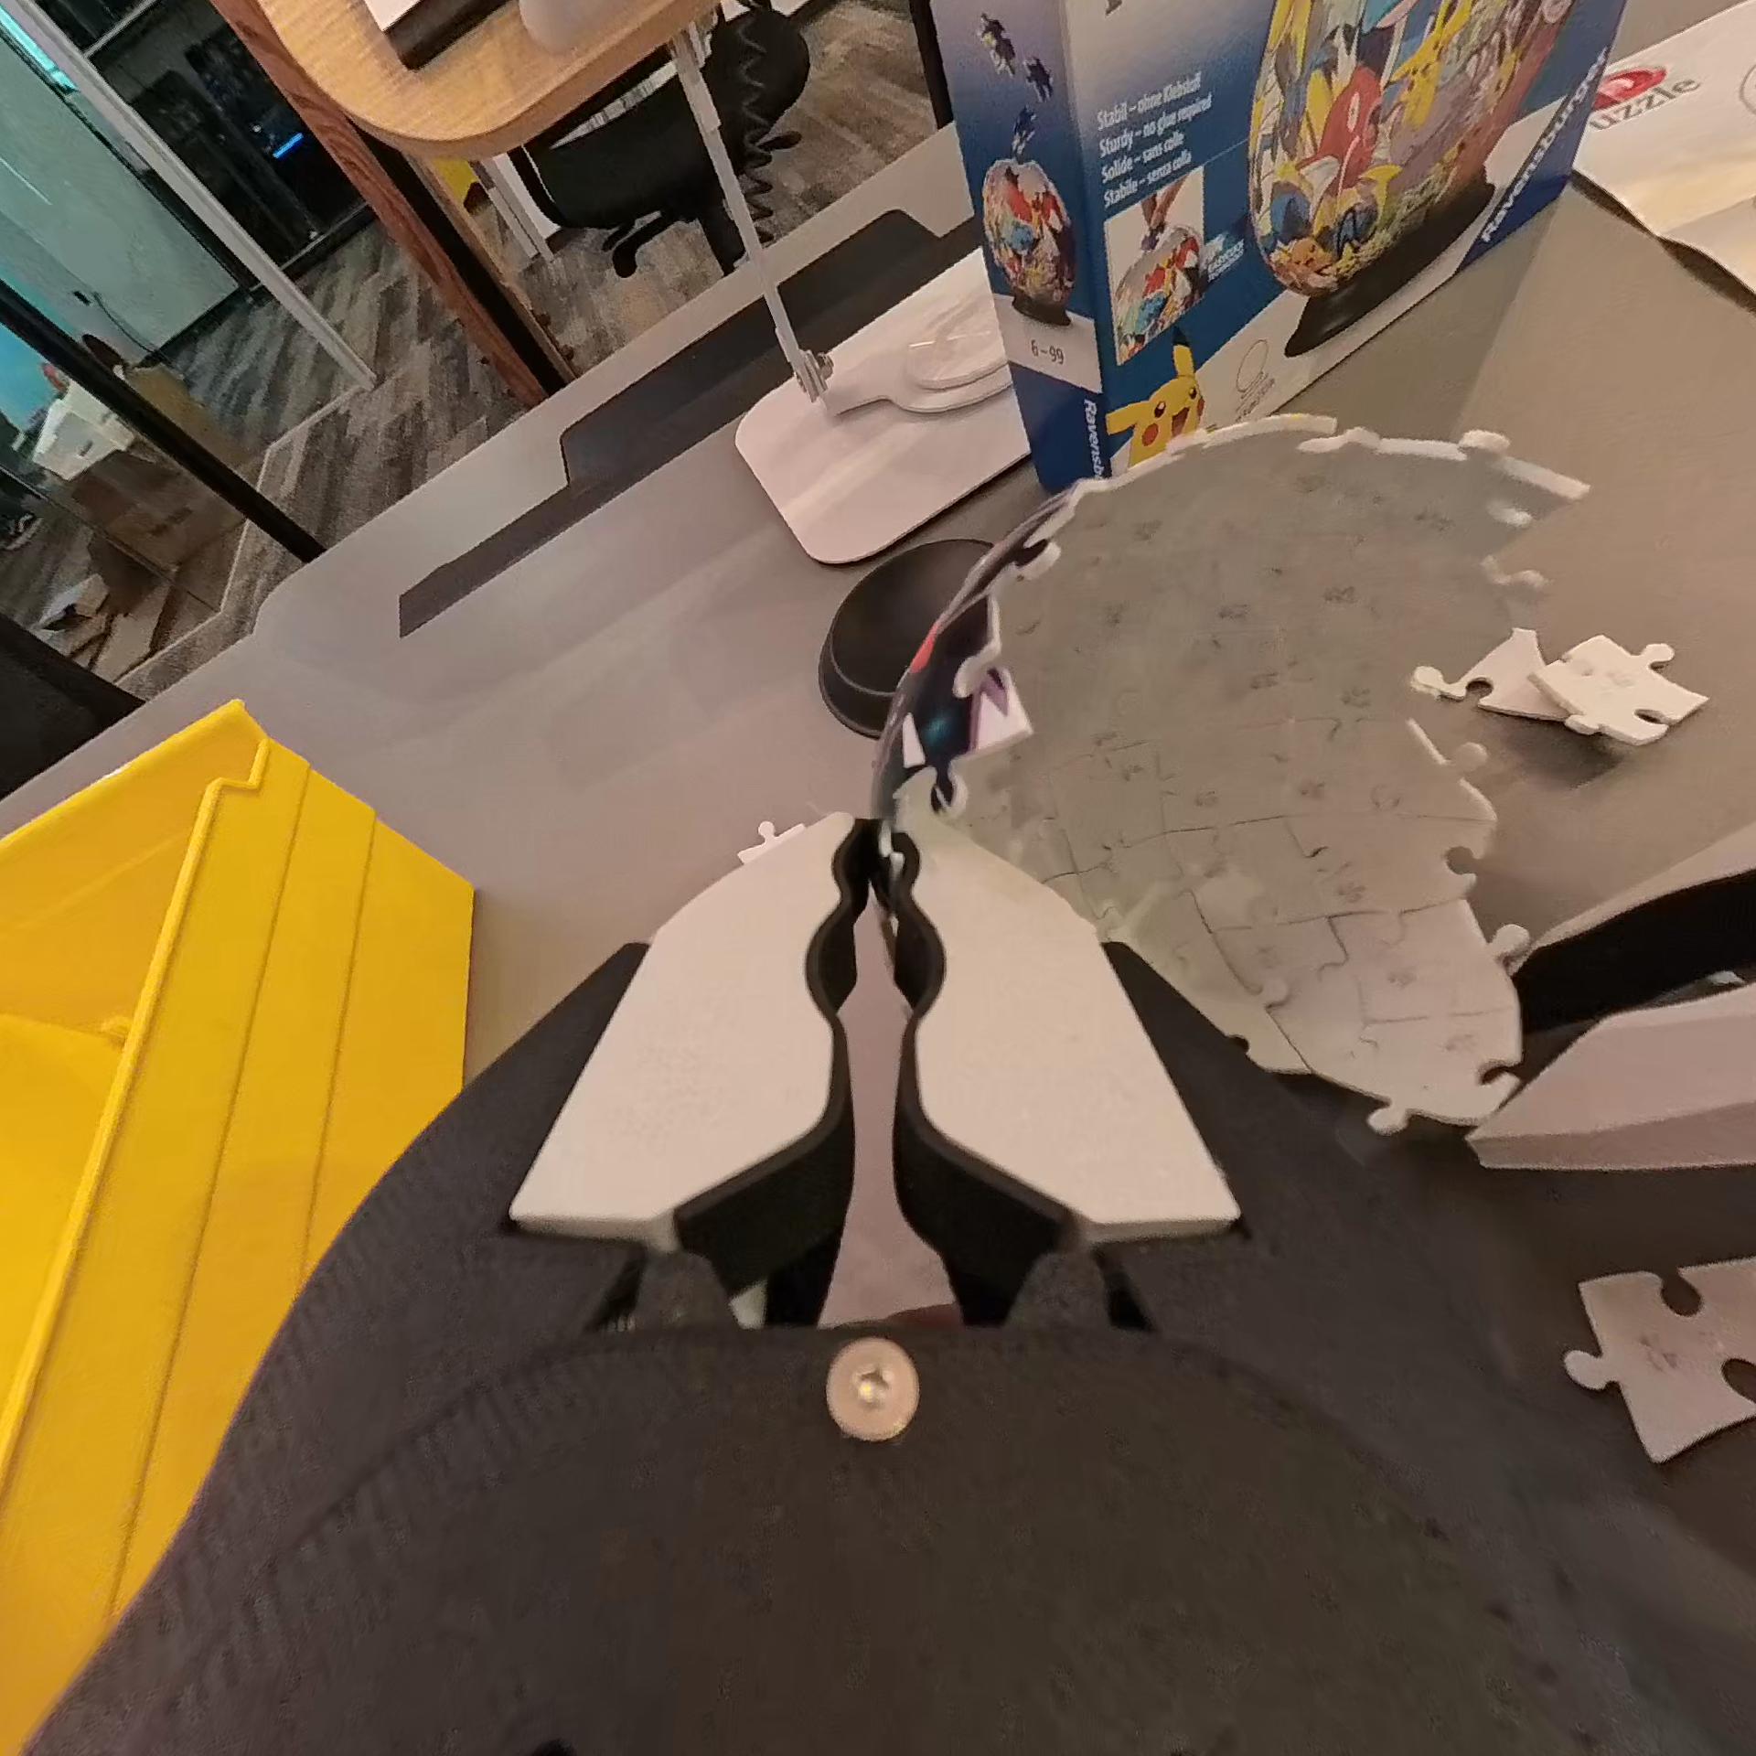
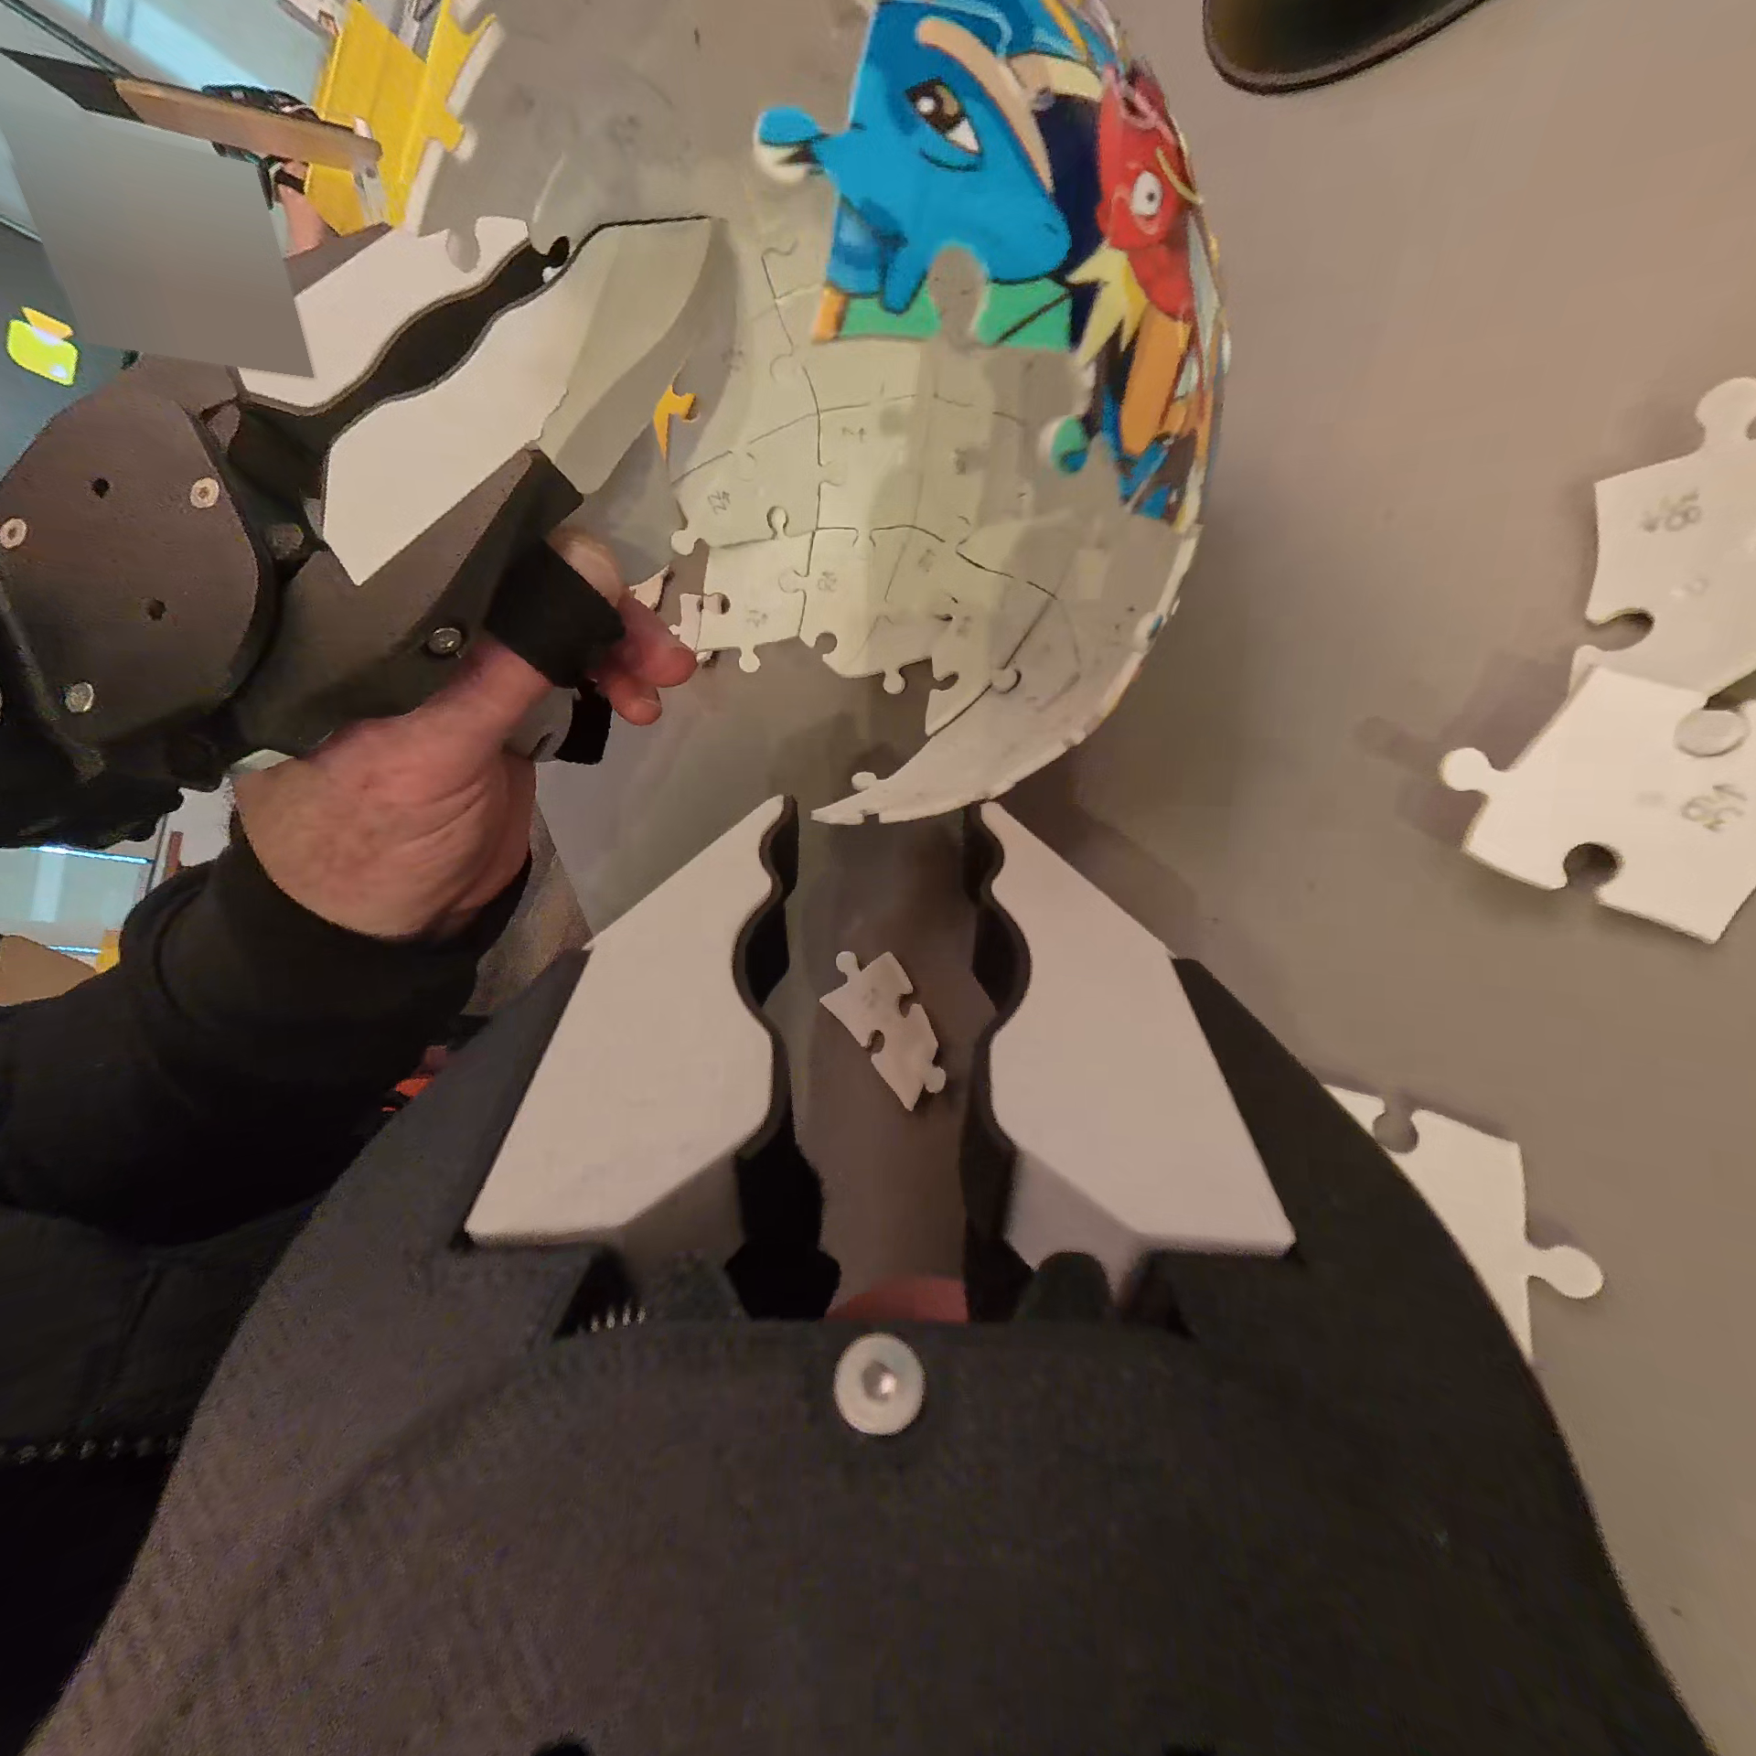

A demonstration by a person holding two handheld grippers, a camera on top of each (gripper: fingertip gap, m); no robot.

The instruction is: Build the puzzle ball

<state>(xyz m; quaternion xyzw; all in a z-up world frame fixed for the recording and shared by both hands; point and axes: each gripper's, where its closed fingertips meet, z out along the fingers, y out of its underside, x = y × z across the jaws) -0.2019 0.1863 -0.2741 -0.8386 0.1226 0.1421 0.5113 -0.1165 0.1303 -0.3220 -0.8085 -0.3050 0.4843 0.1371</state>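
The partly built puzzle ball (image 1: 1235,760) is an open shell, white inside and with colourful cartoon print outside (image 2: 950,190). My left gripper (image 1: 879,846) is shut on the shell's rim and holds it tilted above the grey table (image 1: 570,684). It also shows in the right wrist view (image 2: 589,249), gripped by a hand. My right gripper (image 2: 884,817) is open, and the shell's lower edge sits just at its fingertips. It also shows at the right edge of the left wrist view (image 1: 1615,1045). A small white piece (image 2: 884,1031) lies on the table below its fingers.
Loose white pieces lie on the table (image 1: 1568,684) (image 1: 1672,1349) (image 2: 1615,760). A black round stand (image 1: 874,646) sits behind the shell. The blue puzzle box (image 1: 1283,238) stands at the back, a white stand base (image 1: 855,456) beside it. A yellow bin (image 1: 190,1045) is at the left. Across from one pair of fingers to the other is roughly 11 cm. The small white piece (image 2: 884,1031) is closer to my right gripper, around 6 cm from its tips; the left tips are 15 cm off. It turns up in the left wrist view (image 1: 1718,1352) as well.
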